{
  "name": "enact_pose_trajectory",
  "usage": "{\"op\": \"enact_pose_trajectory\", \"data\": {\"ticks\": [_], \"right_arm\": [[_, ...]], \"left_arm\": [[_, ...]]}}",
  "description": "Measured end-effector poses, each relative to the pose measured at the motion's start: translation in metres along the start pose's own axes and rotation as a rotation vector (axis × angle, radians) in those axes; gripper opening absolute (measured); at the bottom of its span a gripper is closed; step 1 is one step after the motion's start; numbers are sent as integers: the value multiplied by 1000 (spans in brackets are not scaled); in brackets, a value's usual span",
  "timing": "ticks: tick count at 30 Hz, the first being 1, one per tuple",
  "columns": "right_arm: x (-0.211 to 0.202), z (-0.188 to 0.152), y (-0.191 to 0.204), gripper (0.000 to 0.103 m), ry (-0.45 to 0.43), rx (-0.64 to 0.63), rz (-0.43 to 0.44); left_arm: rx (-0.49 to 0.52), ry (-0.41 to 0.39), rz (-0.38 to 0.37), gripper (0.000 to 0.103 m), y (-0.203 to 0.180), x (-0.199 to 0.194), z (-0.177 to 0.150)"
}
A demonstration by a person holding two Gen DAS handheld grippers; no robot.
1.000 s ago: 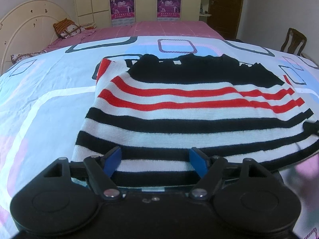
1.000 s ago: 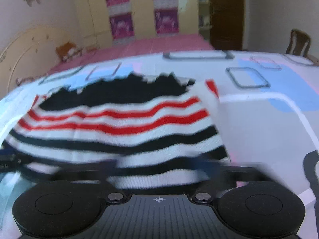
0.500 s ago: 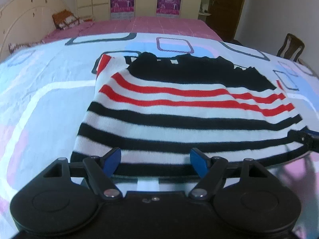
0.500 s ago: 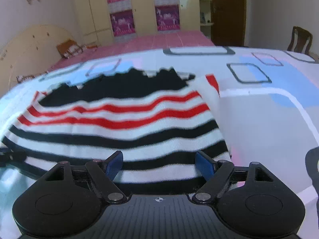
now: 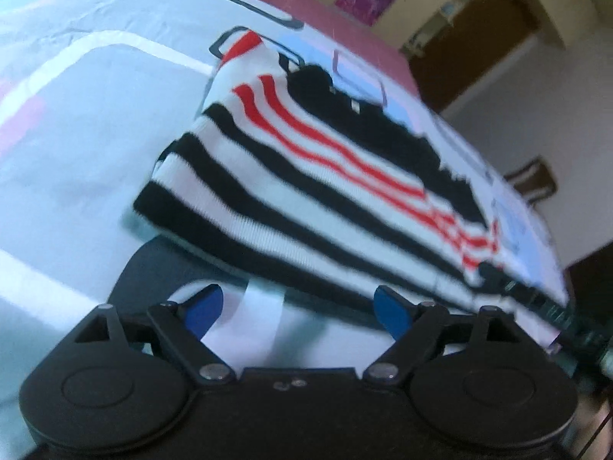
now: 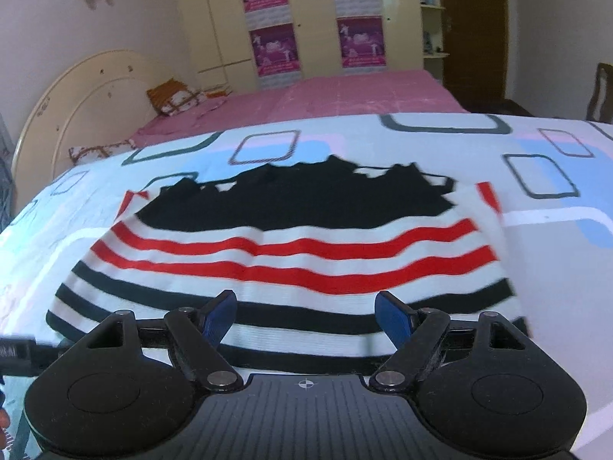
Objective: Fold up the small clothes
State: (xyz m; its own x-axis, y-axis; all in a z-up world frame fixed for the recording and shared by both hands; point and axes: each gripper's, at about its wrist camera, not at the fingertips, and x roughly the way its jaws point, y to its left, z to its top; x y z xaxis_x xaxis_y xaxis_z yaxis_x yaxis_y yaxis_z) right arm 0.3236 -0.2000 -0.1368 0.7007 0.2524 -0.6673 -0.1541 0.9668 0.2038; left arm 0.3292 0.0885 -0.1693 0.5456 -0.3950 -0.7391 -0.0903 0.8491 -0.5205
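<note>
Ahead of the fingers spreads a bedspread (image 6: 536,237) printed with rounded squares, on a bed with a pink sheet (image 6: 345,94) farther off. Far ahead to the left stand a cream headboard (image 6: 76,103) and an orange-patterned pillow (image 6: 174,96). Purple posters (image 6: 276,50) hang on yellow wardrobe doors beyond; a brown door (image 6: 473,27) stands to their right.

Left tongs (image 5: 297,306) and right tongs (image 6: 306,314) gape wide.
</note>
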Motion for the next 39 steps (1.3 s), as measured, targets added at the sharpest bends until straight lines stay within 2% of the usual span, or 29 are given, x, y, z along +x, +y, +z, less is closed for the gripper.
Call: {"op": "enact_pose_trajectory", "data": {"ticks": [1, 2, 10, 13, 15, 18, 21, 26, 32, 35, 39], "right_arm": [[6, 1, 4, 65, 4, -5, 3], [11, 2, 6, 62, 11, -4, 3], [48, 23, 20, 61, -11, -21, -51], [66, 21, 24, 61, 14, -25, -54], [81, 12, 27, 61, 49, -56, -76], [82, 10, 32, 61, 41, -89, -101], [81, 16, 32, 61, 52, -70, -114], [88, 9, 38, 61, 48, -109, -146], [89, 10, 37, 62, 51, -124, -131], [90, 8, 33, 63, 37, -134, -112], [89, 8, 30, 63, 33, -146, -89]], "left_arm": [[-26, -13, -21, 86, 3, 3, 3], [-48, -25, -35, 86, 5, 7, 7], [-185, -137, -134, 83, 22, 30, 33], [-217, -171, -144, 69, 28, 37, 39], [-233, -187, -133, 49, 31, 39, 40], [-260, -191, -138, 39, 39, 40, 39], [-261, -196, -134, 38, 38, 38, 39], [-276, -209, -128, 31, 39, 37, 37], [-295, -259, -103, 25, 30, 31, 32], [-275, -289, -72, 22, 20, 26, 31], [-184, -343, -45, 18, -6, 16, 34]]}}
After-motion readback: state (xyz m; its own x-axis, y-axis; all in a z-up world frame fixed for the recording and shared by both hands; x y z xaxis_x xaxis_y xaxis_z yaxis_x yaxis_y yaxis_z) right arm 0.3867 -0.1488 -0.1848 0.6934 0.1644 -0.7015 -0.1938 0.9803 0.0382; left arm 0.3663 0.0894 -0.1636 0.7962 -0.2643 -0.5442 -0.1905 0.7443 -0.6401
